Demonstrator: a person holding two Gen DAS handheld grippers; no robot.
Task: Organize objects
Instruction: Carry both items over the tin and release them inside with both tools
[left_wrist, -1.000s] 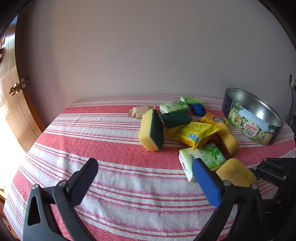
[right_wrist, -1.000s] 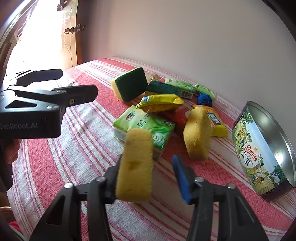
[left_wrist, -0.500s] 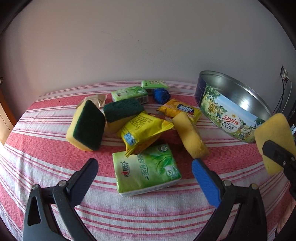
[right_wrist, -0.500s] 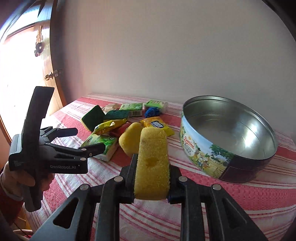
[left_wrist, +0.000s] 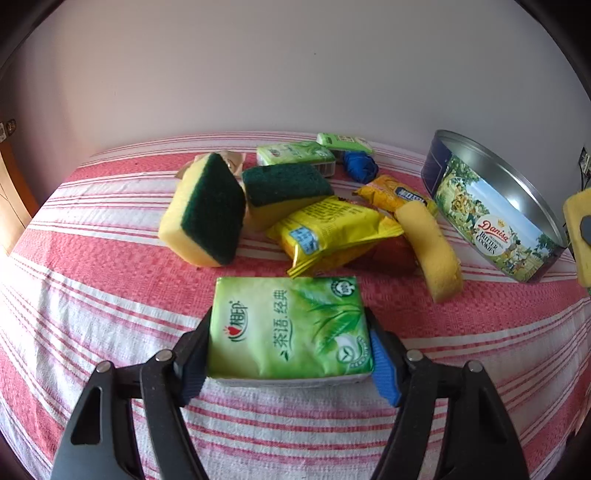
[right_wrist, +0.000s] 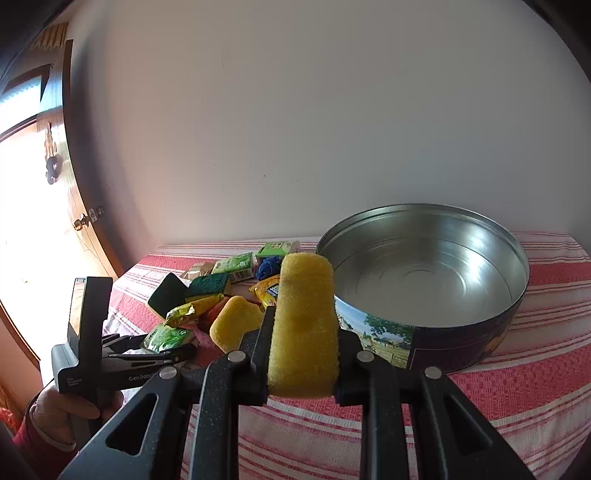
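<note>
My left gripper (left_wrist: 288, 350) is shut on a green tissue pack (left_wrist: 288, 328) lying on the striped cloth. My right gripper (right_wrist: 303, 354) is shut on a yellow sponge (right_wrist: 304, 325) and holds it in the air just left of the open cookie tin (right_wrist: 424, 280), which is empty inside. The tin also shows at the right of the left wrist view (left_wrist: 491, 221). A pile lies behind the tissue pack: two green-topped sponges (left_wrist: 207, 218), a yellow snack bag (left_wrist: 328, 232) and a plain yellow sponge (left_wrist: 432, 251).
Smaller green packs (left_wrist: 295, 153), a blue bundle (left_wrist: 360, 168) and a yellow wrapper (left_wrist: 391, 194) lie at the back near the white wall. The table has a red and white striped cloth (left_wrist: 92, 277). A wooden door (right_wrist: 55, 221) stands at the left.
My left gripper moved forward and closed on the green tissue pack. My right gripper closed on the yellow sponge, lifted it and carried it right to the tin.
</note>
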